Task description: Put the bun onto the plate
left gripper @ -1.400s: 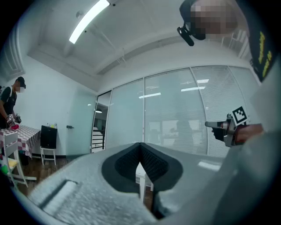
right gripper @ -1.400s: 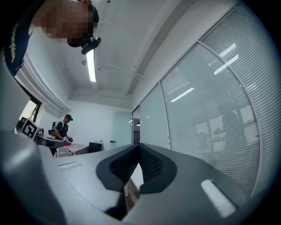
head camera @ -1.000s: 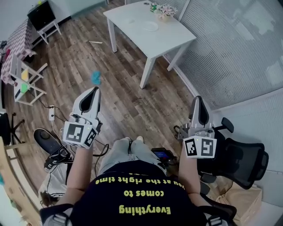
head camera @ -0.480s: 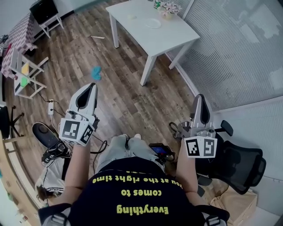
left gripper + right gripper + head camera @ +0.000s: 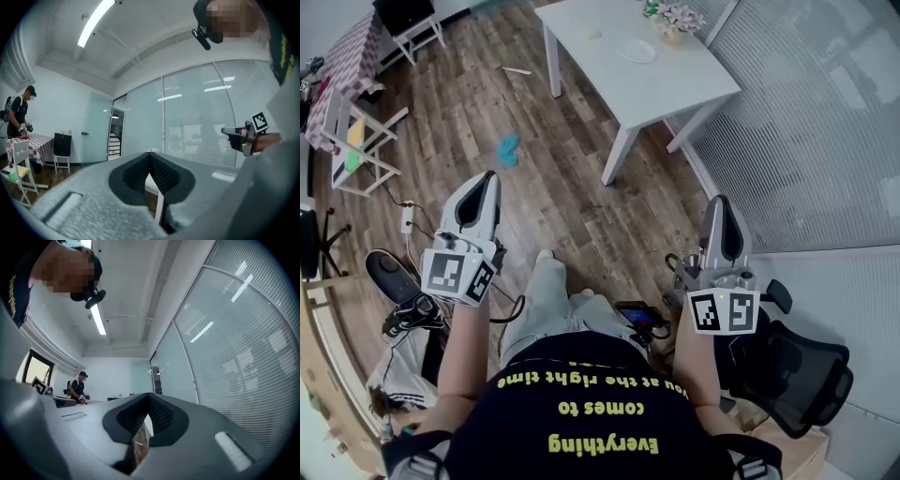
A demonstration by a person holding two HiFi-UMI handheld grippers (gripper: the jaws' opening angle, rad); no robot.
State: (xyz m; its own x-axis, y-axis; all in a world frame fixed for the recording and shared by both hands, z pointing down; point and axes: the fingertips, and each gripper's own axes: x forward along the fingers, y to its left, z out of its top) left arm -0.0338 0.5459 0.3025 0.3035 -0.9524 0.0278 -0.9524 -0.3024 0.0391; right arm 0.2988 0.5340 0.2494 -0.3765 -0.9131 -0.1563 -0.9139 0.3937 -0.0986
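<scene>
Since a moment ago the person has stepped forward over the wooden floor, one leg [image 5: 546, 286] now out in front, and the white table [image 5: 694, 84] sits a little further to the right in the head view, though it is well apart from both hands.

The left gripper [image 5: 486, 181] and the right gripper [image 5: 720, 204] are held out roughly level at either side of the body. Each one's own view shows its ribbed pads pressed together with nothing between them, so both are closed and empty.

On the table lies a small white plate [image 5: 639, 52], with a bunch of flowers [image 5: 675, 16] near the far corner. A pale speck [image 5: 595, 36] just left of the plate may be the bun, but it is too small from here to be sure.

By my judgement the task is only at the approach: nothing has been picked up. Next the person needs to walk up to the table, open one gripper, close it gently on the bun so it is not squashed, and set it on the plate.
</scene>
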